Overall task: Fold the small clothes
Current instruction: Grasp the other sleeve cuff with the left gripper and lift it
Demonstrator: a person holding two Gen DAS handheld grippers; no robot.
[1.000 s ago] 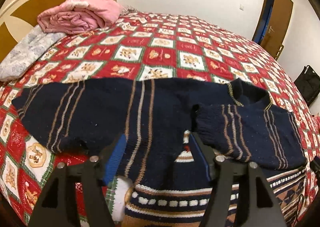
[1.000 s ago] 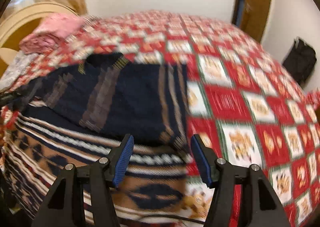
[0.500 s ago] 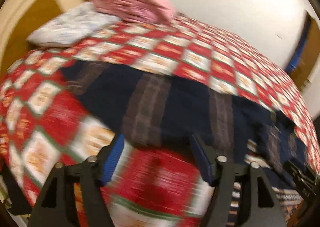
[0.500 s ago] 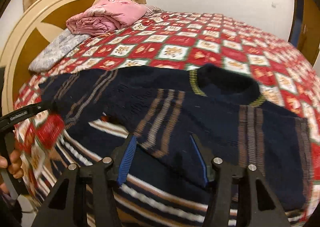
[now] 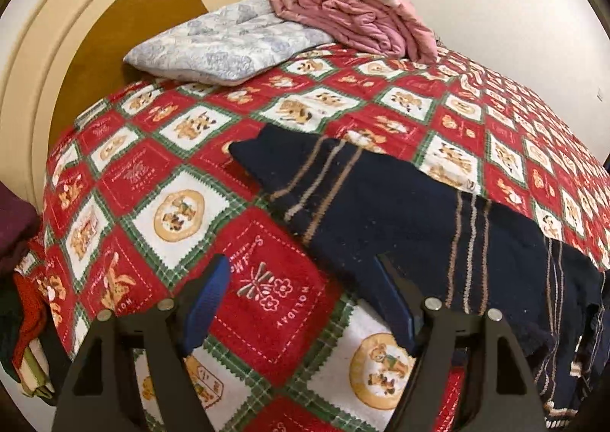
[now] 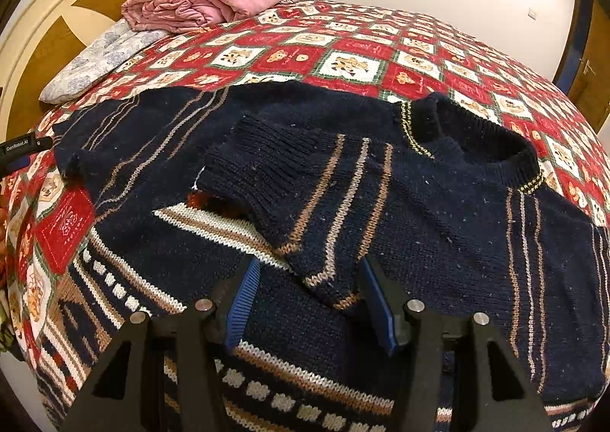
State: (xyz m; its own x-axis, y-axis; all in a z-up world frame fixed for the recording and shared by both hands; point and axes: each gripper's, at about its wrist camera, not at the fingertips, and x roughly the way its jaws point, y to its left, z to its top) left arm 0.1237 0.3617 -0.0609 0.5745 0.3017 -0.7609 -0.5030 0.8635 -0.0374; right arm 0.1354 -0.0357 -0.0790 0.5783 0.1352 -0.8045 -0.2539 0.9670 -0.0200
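A small navy knitted sweater (image 6: 438, 211) with tan stripes lies flat on the bed. One sleeve (image 6: 289, 195) is folded across its chest. The other sleeve (image 5: 343, 195) stretches out to the left. My right gripper (image 6: 305, 294) is open and empty, just above the folded sleeve's edge. My left gripper (image 5: 301, 298) is open and empty over the bedspread, its right finger (image 5: 392, 302) at the lower edge of the outstretched sleeve. The left gripper's tip also shows at the left edge of the right wrist view (image 6: 23, 150).
The red, white and green patchwork bedspread (image 5: 183, 211) covers the bed. A blue-grey pillow (image 5: 228, 47) and a folded pink blanket (image 5: 350, 20) lie by the round headboard (image 5: 76, 35). Folded clothes (image 5: 23, 317) sit off the bed's left edge. A door (image 6: 587, 50) stands at right.
My left gripper has swung left, from over the sweater's middle to beside the outstretched sleeve. My right gripper has moved left, from the sweater's right edge to the folded sleeve.
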